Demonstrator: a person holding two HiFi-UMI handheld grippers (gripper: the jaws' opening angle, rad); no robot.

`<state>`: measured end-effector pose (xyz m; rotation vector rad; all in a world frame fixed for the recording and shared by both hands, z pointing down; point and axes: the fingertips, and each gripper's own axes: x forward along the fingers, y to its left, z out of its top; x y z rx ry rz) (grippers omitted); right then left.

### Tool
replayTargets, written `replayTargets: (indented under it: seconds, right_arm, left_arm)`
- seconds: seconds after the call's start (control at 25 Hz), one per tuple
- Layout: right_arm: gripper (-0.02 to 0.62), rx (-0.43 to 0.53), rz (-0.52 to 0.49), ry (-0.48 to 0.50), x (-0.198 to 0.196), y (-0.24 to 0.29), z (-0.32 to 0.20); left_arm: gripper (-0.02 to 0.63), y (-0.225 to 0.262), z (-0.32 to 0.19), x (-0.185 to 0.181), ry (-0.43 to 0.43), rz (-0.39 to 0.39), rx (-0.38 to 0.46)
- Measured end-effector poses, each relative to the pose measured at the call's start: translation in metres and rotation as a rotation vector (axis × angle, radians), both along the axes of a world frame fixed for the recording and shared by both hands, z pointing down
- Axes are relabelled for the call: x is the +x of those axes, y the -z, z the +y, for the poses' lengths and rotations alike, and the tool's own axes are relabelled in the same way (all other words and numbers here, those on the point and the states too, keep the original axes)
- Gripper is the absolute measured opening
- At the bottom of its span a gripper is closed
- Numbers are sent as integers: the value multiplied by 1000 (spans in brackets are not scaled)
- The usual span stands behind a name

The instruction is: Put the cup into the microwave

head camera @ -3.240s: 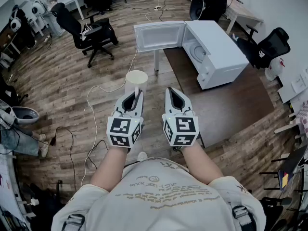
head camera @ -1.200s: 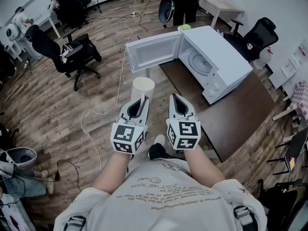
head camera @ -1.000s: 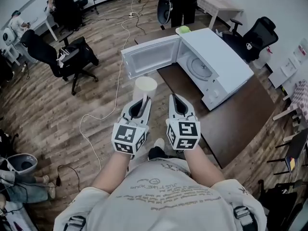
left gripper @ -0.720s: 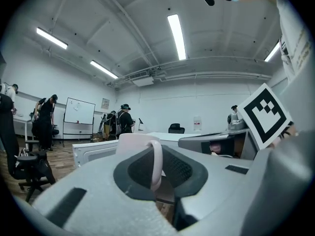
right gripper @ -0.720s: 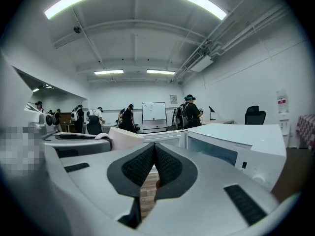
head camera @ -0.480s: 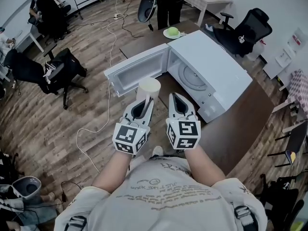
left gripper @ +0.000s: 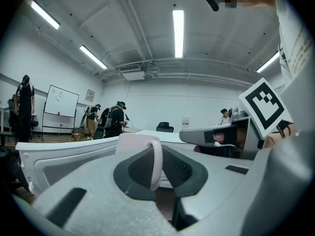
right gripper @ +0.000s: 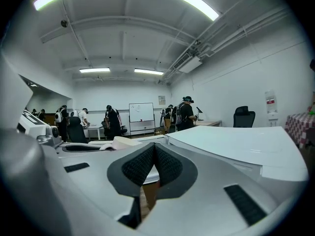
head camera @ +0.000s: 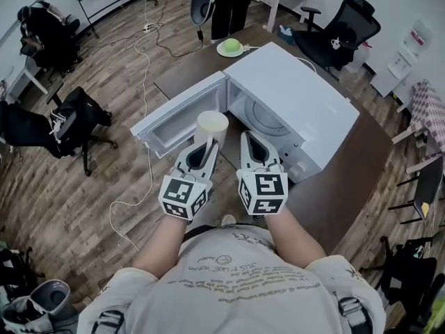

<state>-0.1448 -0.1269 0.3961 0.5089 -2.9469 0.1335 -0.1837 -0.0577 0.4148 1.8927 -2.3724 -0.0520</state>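
One dark bench (head camera: 348, 186) carries the white microwave (head camera: 292, 92), which stands with its door (head camera: 170, 120) swung wide to the left, leaving the cavity and its round glass plate (head camera: 268, 122) in plain sight. Both tools hang side by side just in front of the microwave's opening, outside the cavity.

The left hand-held gripper (head camera: 203, 140) sits before the hinge side of the microwave, over the inner face of the door, and its jaws are pinched on the cup's handle (left gripper: 156, 163). In the left gripper view the handle runs upright between the two dark pads. The right hand-held gripper (head camera: 250, 138) points at the microwave's front edge. Its jaws are pressed together with nothing between them, as the right gripper view (right gripper: 153, 154) shows.

The pale cup (head camera: 211, 124) is upright at the left tool's tips, off the bench and just short of the microwave's cavity. Beyond the microwave, at the bench's far end, lies a small green thing (head camera: 230, 46) on a dish.
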Motion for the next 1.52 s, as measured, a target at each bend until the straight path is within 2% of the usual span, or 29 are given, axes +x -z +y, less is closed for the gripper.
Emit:
replayTargets:
  seconds: [0.36, 0.68, 1.0, 1.28, 1.52]
  right_arm:
    - [14, -14, 34, -138, 21, -14, -33]
    - [14, -20, 67, -301, 28, -20, -64]
    - [14, -6, 84, -434, 20, -18, -81]
    - [14, -22, 112, -545, 28, -25, -82]
    - [14, -57, 127, -660, 49, -35, -85]
  left_arm:
    - [41, -20, -41, 0, -136, 35, -15]
    - [41, -38, -81, 1, -356, 49, -8]
    - [41, -72, -112, -16, -520, 75, -58]
    - [41, -98, -141, -29, -597, 108, -89]
    - [41, -120, -172, -25, -655, 120, -118]
